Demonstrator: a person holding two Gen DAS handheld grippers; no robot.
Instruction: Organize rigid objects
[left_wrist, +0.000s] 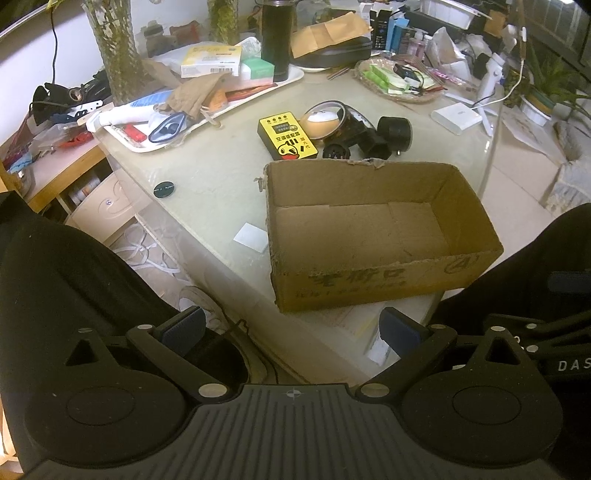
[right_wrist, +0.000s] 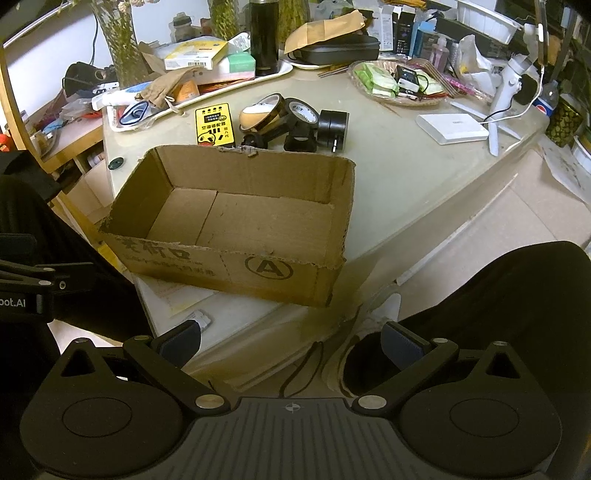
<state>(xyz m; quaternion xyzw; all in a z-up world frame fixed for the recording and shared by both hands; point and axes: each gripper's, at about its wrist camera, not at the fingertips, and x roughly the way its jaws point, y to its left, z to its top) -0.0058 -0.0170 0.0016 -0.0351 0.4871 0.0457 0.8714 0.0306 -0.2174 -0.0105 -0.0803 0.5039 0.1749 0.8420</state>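
a brown cardboard box sits open near the edge of a pale table, and nothing lies inside it. just behind the box is a small bunch of hard things: a yellow box with a duck picture, a roll of brown tape, a roll of black tape seen best from the right camera, and a round black plug. the yellow box and the plug are close to the back wall of the cardboard box, and the black things are bunched so tight that i cannot tell which ones touch. a small dark round disc lies alone on the table to the left of the box. farther back, a white tray is full of mixed stuff, and a white flat box lies off to the right. the left gripper hangs low in front of the table with its jaws spread wide and nothing in them. the right gripper is the same, jaws wide apart and holding nothing, well short of the box.
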